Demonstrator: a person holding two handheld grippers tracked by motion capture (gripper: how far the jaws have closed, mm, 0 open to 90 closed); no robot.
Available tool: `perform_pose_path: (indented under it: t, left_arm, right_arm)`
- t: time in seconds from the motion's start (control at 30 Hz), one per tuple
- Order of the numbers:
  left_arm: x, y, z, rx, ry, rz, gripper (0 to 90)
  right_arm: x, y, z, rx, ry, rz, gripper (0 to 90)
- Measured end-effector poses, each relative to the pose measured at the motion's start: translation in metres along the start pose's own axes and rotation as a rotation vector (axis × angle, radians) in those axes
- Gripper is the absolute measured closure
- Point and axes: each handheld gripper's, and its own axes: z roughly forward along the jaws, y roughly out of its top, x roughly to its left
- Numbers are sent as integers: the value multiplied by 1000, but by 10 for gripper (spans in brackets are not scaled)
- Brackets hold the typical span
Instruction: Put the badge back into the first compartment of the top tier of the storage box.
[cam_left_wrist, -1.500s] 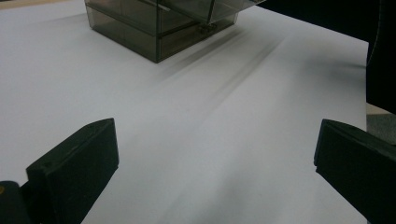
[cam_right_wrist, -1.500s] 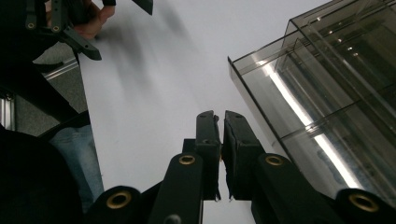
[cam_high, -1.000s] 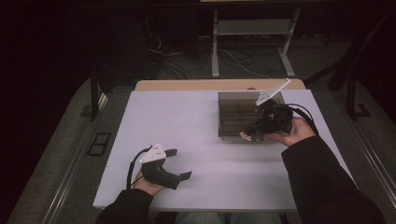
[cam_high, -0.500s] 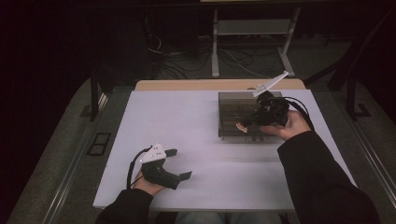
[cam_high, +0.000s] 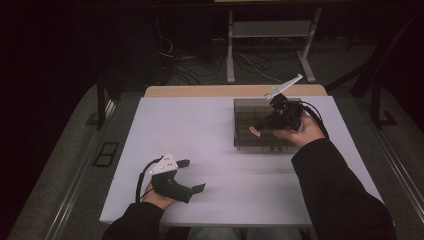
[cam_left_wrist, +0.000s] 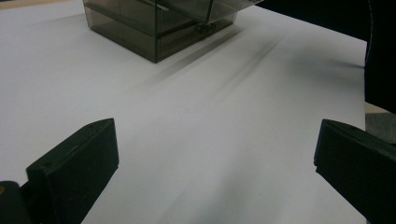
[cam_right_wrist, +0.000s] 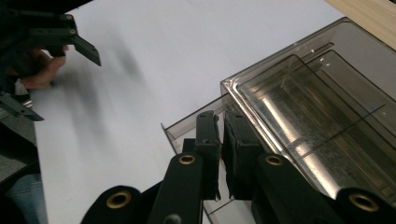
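A smoky see-through box (cam_high: 260, 107) stands at the back right of the white table (cam_high: 200, 130). My right gripper (cam_high: 258, 128) reaches over its front half, angled down to the left. In the right gripper view the jaws (cam_right_wrist: 222, 135) are shut on a thin clear panel (cam_right_wrist: 187, 126) that juts from the box (cam_right_wrist: 317, 116). A small pale-orange thing (cam_high: 254, 131) shows at the jaw tips; I cannot tell what it is. My left gripper (cam_high: 192, 175) rests at the table's front left, open and empty, its jaws (cam_left_wrist: 215, 158) wide apart and pointing at the box (cam_left_wrist: 154, 28).
A wooden strip (cam_high: 225, 91) runs behind the white top. Past it, on the dark floor, are cables and a metal stand (cam_high: 270, 30). The right sleeve (cam_high: 335, 190) lies across the table's front right. Bare white surface spans the table's middle and left.
My right gripper has shifted a little toward the back of the table, over the box, with the pale-orange thing at its tips. The left gripper has stayed still.
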Motion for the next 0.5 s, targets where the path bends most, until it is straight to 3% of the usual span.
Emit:
perform_pose_path:
  t: [0.5]
  left_arm:
    - [-1, 0, 1, 0, -4, -3, 0]
  right_arm:
    - [-9, 0, 21, 44, 14, 1, 836]
